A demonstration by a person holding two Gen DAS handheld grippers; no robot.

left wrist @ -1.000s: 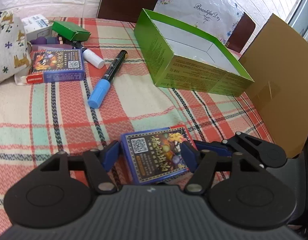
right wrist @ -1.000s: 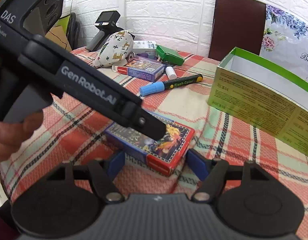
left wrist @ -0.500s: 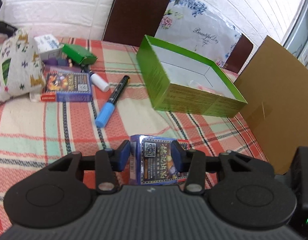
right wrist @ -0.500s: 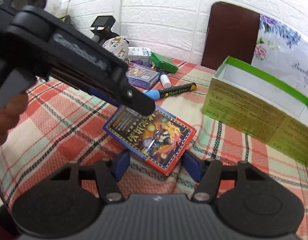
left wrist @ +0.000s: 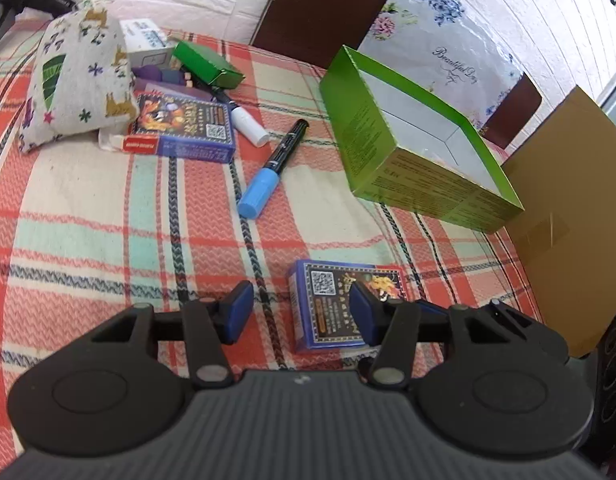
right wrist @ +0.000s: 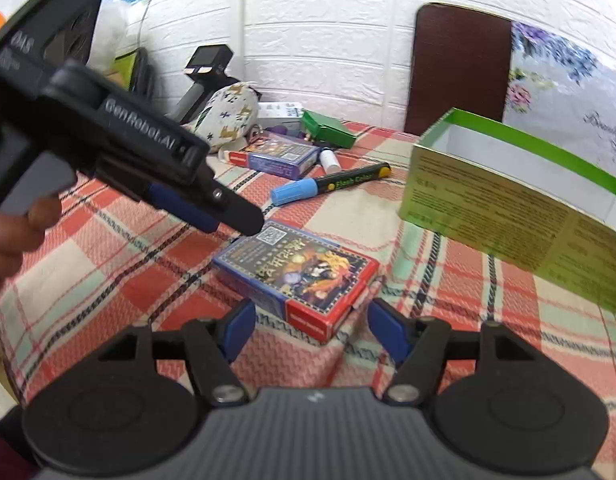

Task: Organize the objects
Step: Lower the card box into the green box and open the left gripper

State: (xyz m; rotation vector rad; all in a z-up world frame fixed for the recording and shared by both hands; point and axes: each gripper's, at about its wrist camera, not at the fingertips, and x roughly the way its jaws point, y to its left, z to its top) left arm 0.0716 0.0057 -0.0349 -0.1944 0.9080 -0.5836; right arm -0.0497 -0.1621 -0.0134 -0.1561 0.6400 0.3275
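A blue card box (left wrist: 332, 304) lies flat on the plaid tablecloth; it also shows in the right wrist view (right wrist: 299, 272). My left gripper (left wrist: 299, 312) is open above it, the box under its right finger. My right gripper (right wrist: 312, 326) is open and empty, just short of the box's red end. A second blue card box (left wrist: 183, 128) lies at the back left. A blue-capped marker (left wrist: 271, 168) lies mid-table. An open green box (left wrist: 388, 148) stands to the right, its inside white.
A patterned fabric pouch (left wrist: 75, 76), a small green box (left wrist: 207, 64), a white-capped marker (left wrist: 247, 128) and a white carton (left wrist: 143, 38) crowd the back left. A cardboard sheet (left wrist: 568, 200) stands at the right edge. Dark chairs stand behind the table.
My left gripper held the card box lifted half a second ago; it has opened and the box now lies flat on the cloth. The left gripper has drawn up and to the left.
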